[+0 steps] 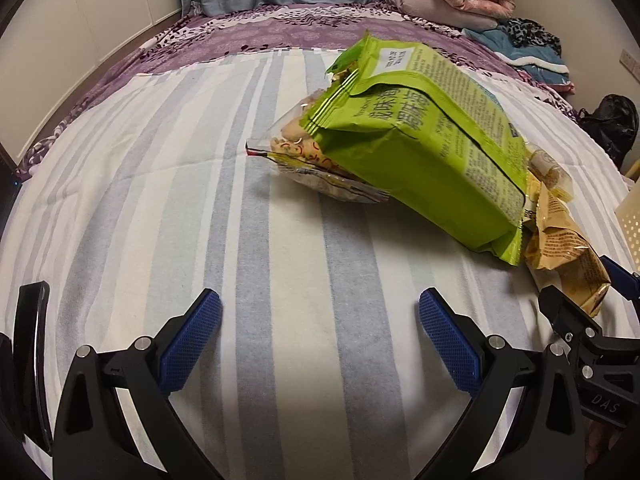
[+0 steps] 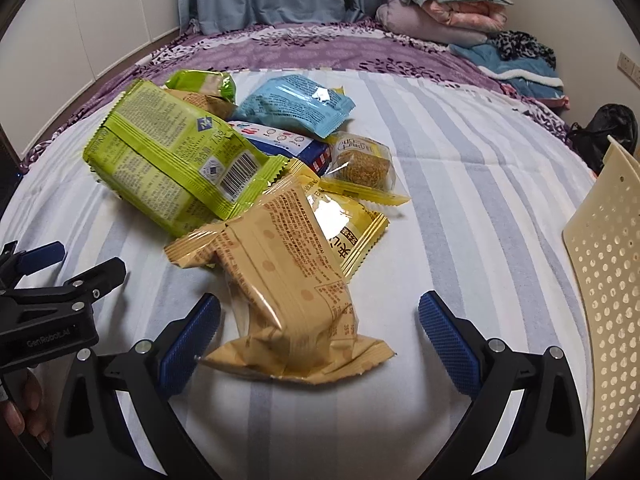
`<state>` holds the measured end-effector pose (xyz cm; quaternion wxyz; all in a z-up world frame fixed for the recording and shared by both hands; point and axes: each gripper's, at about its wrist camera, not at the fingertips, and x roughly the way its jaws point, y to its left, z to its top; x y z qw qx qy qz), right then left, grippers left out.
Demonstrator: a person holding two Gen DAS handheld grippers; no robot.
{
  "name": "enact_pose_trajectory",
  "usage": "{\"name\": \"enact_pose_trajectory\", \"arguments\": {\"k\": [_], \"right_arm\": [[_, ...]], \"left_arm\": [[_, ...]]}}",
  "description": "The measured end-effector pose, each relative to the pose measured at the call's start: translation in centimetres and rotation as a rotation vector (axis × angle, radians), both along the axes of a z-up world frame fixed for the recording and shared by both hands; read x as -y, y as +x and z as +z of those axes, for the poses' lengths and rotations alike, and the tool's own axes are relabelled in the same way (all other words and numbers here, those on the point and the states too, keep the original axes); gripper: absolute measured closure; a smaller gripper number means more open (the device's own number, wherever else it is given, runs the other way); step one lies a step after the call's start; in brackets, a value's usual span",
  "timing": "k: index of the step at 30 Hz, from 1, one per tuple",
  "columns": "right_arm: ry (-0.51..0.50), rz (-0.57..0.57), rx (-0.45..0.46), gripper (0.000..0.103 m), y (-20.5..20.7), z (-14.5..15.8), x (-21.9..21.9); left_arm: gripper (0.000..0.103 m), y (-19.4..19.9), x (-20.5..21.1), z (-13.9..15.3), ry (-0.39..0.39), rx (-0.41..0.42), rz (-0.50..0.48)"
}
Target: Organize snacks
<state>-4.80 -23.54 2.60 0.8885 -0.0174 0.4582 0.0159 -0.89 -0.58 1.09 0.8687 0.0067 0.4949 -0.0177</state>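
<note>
We see the basket (image 2: 608, 280) cut off beside snacks (image 2: 256, 184) on the striped bed (image 1: 280, 280); both our left gripper (image 1: 320, 344) and right gripper (image 2: 320, 340) gape, released.

My left gripper (image 2: 48, 320) body reads "GenRobot.AI"; my right gripper (image 1: 600, 360) body reads "DAS". Green snack bag (image 2: 176, 160): barcode, Chinese print, too small for me to read. Tan wrapper (image 2: 288, 280): "35".
</note>
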Motion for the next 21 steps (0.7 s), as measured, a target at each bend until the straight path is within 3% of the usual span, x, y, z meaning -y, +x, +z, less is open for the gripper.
{"name": "enact_pose_trajectory", "arguments": {"k": [9, 21], "right_arm": [[0.117, 0.0, 0.036, 0.005, -1.3, 1.5, 1.6], [0.141, 0.022, 0.054, 0.005, -2.6, 2.4, 2.0]], "left_arm": [[0.002, -0.5, 0.0, 2.6, 0.024, 0.054, -0.008], [0.002, -0.6, 0.4, 4.4, -0.008, 0.082, -0.02]]}}
